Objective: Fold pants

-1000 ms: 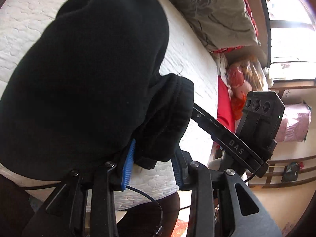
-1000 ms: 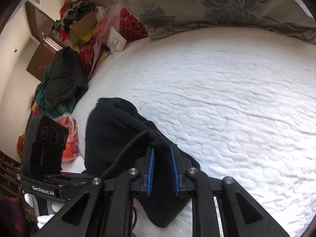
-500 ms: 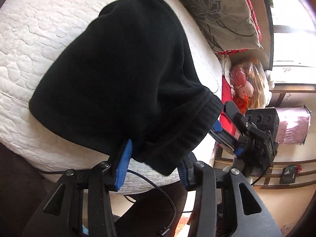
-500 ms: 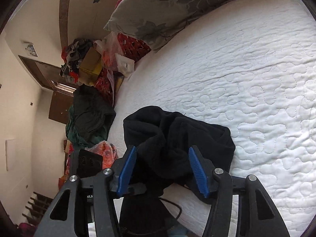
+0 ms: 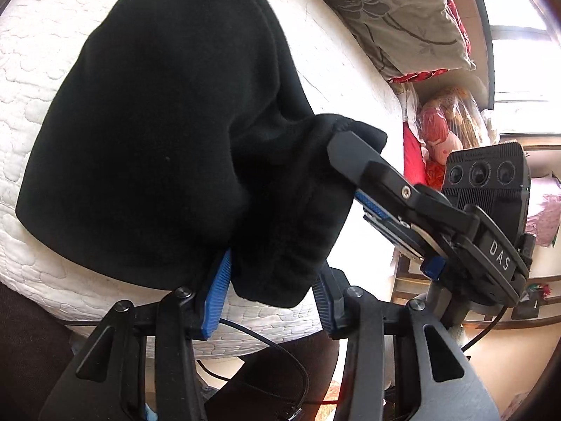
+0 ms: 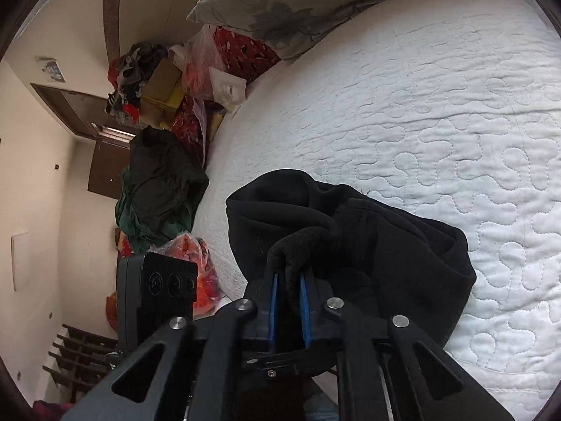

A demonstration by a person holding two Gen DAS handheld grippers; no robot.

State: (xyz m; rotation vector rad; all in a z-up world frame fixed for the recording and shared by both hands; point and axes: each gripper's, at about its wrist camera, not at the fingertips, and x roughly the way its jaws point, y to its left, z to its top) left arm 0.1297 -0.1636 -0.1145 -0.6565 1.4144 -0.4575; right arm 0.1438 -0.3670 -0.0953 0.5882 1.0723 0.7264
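The black fleece pants (image 5: 168, 133) lie bunched at the near edge of the white quilted bed (image 5: 31, 70). My left gripper (image 5: 270, 287) is open, and the ribbed waistband hangs between its blue pads without being pinched. My right gripper (image 6: 288, 301) is shut on a fold of the pants (image 6: 385, 245) near their edge. In the left wrist view the right gripper (image 5: 354, 175) reaches in from the right and clamps the waistband fabric.
A grey flowered pillow (image 6: 298, 3) lies at the head of the bed. Beside the bed are a dark green clothes heap (image 6: 157, 189), boxes and bags (image 6: 164, 80), and an orange bag (image 6: 196, 263). A bagged stuffed toy (image 5: 445, 122) sits by the window.
The right gripper, open half a second ago, has closed on a fold of the pants. The left gripper stays open around the waistband, and the pants have shifted closer.
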